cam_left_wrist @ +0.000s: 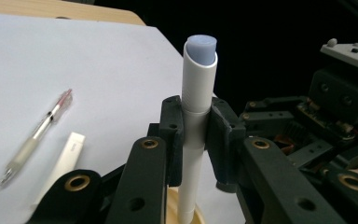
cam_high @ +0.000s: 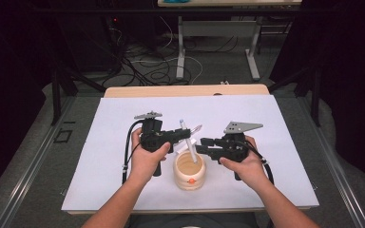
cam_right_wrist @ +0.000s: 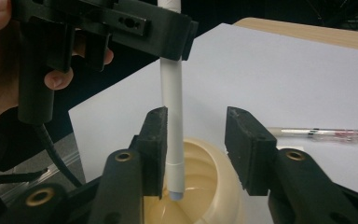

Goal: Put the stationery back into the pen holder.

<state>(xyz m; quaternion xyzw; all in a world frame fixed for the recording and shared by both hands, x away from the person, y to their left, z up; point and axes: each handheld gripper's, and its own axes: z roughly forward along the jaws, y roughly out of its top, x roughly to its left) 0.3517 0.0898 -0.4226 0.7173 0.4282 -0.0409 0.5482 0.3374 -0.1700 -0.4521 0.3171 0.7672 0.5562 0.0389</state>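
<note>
At centre frame in the high view, my left claw [cam_high: 186, 133] clamps a white marker [cam_high: 188, 142] upright, its lower end dipping into the wooden pen cup [cam_high: 189, 172] at lower centre. In the left gripper view the marker [cam_left_wrist: 196, 116] stands pinched between both pads at mid-frame, grey tip uppermost. My right claw [cam_right_wrist: 193, 149] stands partly open around the same marker [cam_right_wrist: 172, 116]: the barrel sits against the left pad, clear of the right one, so I count no grip there. The marker's top is cut off by the upper edge of the right gripper view, and the cup [cam_right_wrist: 200, 186] is half hidden behind the jaws. Counted on the white tabletop [cam_high: 266, 142]: one marker, one cup, one clear pen [cam_left_wrist: 35, 137], one small white cap-like piece [cam_left_wrist: 67, 156], blurred, and two claws.
</note>
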